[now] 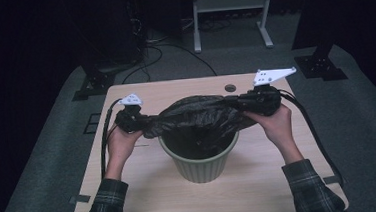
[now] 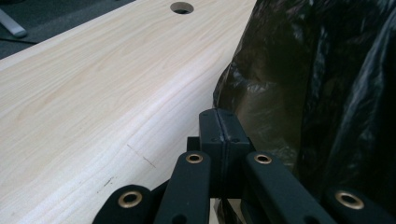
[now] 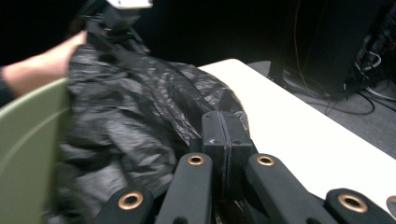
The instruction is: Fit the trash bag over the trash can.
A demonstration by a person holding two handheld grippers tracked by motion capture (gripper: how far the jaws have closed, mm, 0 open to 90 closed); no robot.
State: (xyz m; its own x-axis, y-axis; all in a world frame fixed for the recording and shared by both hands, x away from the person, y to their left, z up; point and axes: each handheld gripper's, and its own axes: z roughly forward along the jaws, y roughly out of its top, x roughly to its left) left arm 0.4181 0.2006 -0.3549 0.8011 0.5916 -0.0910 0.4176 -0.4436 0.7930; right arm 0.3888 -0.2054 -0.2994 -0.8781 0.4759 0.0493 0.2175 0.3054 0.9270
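While the high view takes in the whole arrangement, the left gripper sits at the left of the pale wooden table, its jaws clenched on the left edge of a black bin bag; the bag is stretched across and above the mouth of a green bin standing mid-table, and the right gripper is pinched shut on the bag's right edge. From the left gripper view come details lost from above: wood grain, a round hole in the tabletop and glossy, wrinkled film beside the closed jaws. In the right gripper view, a ribbed green wall of the bin appears at the left, with crumpled plastic spreading toward the far hand. Exactly where the film enters either pair of pads is hard to make out, and the bin's rim is partly covered by the bag.
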